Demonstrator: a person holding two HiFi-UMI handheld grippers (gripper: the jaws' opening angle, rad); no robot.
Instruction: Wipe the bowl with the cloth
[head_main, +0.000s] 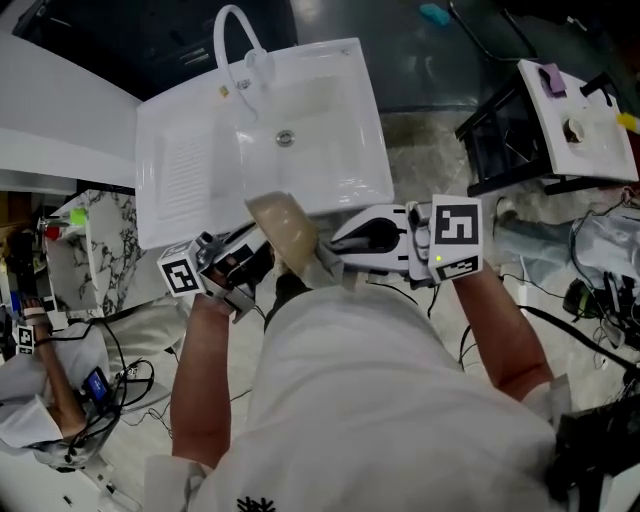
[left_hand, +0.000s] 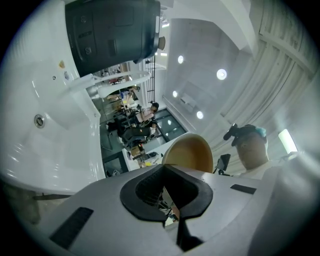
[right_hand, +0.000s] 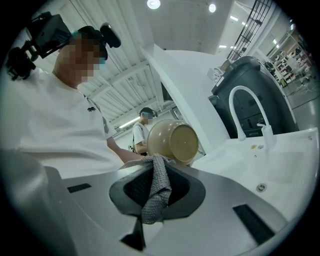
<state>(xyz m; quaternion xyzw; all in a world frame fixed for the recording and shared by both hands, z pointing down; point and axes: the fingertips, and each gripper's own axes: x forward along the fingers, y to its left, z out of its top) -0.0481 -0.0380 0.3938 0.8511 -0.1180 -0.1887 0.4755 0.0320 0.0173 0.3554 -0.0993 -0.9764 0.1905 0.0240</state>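
Right gripper (head_main: 340, 246) clamps the grey cloth (right_hand: 156, 190) against the tan bowl (head_main: 285, 230). Left gripper (head_main: 250, 262) pinches the bowl's rim, holding it on its side just before the white sink (head_main: 340, 120) with its arched faucet (head_main: 232, 40). Cables (head_main: 590, 300) trail over the pale floor (head_main: 425, 160).

The person wears a white short-sleeved T-shirt (head_main: 350, 400) with a small black emblem (head_main: 256, 503). The left hand-held gripper (head_main: 262, 258) and right hand-held gripper (head_main: 338, 247) are white, each with a cube (head_main: 455, 235) of black square markers.
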